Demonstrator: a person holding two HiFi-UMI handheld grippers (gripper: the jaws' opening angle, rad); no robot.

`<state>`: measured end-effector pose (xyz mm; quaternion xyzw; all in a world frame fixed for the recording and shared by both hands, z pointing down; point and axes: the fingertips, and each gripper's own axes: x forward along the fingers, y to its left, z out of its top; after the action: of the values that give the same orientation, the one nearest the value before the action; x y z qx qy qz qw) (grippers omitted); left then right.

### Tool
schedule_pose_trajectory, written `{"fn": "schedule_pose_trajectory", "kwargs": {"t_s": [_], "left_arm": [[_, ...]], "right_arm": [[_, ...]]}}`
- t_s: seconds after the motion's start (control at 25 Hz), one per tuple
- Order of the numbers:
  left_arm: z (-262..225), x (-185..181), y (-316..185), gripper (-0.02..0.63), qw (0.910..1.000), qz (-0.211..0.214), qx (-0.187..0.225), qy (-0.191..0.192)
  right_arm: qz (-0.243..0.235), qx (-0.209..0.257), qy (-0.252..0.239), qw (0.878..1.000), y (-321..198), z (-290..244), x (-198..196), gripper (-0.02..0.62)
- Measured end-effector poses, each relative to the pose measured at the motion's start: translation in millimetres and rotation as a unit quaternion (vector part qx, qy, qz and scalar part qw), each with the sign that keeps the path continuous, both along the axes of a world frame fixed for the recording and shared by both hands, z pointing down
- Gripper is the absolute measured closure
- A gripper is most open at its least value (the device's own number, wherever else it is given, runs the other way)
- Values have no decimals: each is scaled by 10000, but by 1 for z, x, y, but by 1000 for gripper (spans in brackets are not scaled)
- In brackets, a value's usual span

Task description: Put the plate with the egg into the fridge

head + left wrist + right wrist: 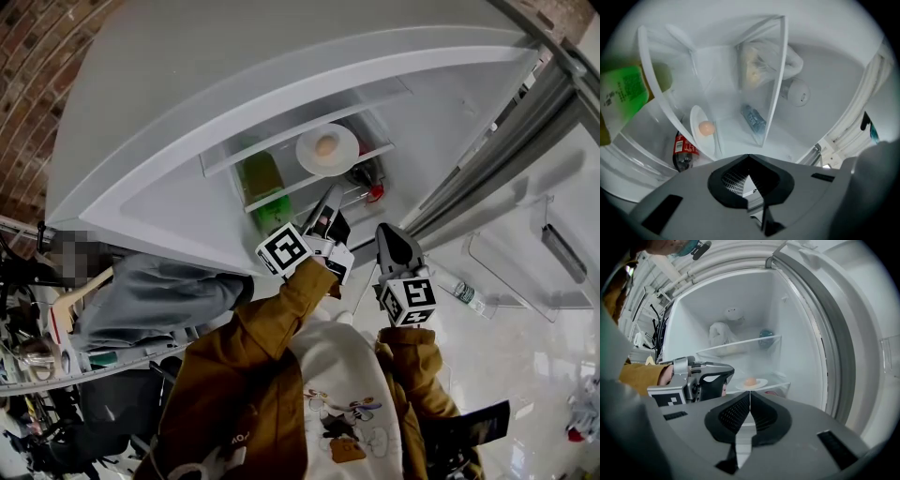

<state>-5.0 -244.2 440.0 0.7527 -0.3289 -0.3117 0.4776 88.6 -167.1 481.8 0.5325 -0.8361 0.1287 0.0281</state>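
Observation:
The white plate [343, 159] carrying the egg [325, 145] rests on a glass shelf inside the open fridge. It also shows as the plate [697, 123] with the egg [707, 127] in the left gripper view, and as the plate [760, 384] with the egg [750, 381] in the right gripper view. My left gripper [330, 196] hovers just in front of the shelf, a little short of the plate, shut with nothing between its jaws [749, 157]. My right gripper [385, 229] hangs lower right, outside the fridge, also shut and empty [750, 393]. It sees the left gripper [730, 374] beside the plate.
A green juice carton [267, 187] stands left of the plate and a cola bottle [367, 178] lies below it. A bagged item [723, 336] sits on the upper shelf [740, 345]. The open door [525, 244] stands to the right. A person in grey [150, 295] is at left.

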Motion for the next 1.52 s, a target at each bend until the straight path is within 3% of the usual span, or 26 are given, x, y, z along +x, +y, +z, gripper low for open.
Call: {"fn": "schedule_pose_trajectory", "kwargs": {"t_s": [0.12,0.24,0.36,0.52,0.64,0.76,1.16,1.52], "left_arm": [[-4,-2,10,598,9970,75,316,-705],[-12,-1,21,598,9841,197,844,-1548],[-22,2,35,598,9634,282,1368,-2289],[-34,5,56,598,9271,240,2035,-3140],[-35,8,71,598,9043,297,2271,-3602],[-33,9,84,598,8900,358,2398,-3862],[-33,8,113,598,8802,421,2437,-4051],[-20,1,139,598,8882,482,2227,-3991]], "right_arm": [[29,34,-34,10000,2,-3,1,589],[55,57,-47,10000,4,-5,1,589],[71,97,-25,9999,7,-10,0,589],[76,166,-1,9998,12,-17,-1,589],[100,170,2,9998,16,-22,2,589],[126,209,49,9997,21,-31,5,589],[67,474,70,9988,41,-59,7,589],[-17,466,65,9989,63,-60,-1,589]]}}
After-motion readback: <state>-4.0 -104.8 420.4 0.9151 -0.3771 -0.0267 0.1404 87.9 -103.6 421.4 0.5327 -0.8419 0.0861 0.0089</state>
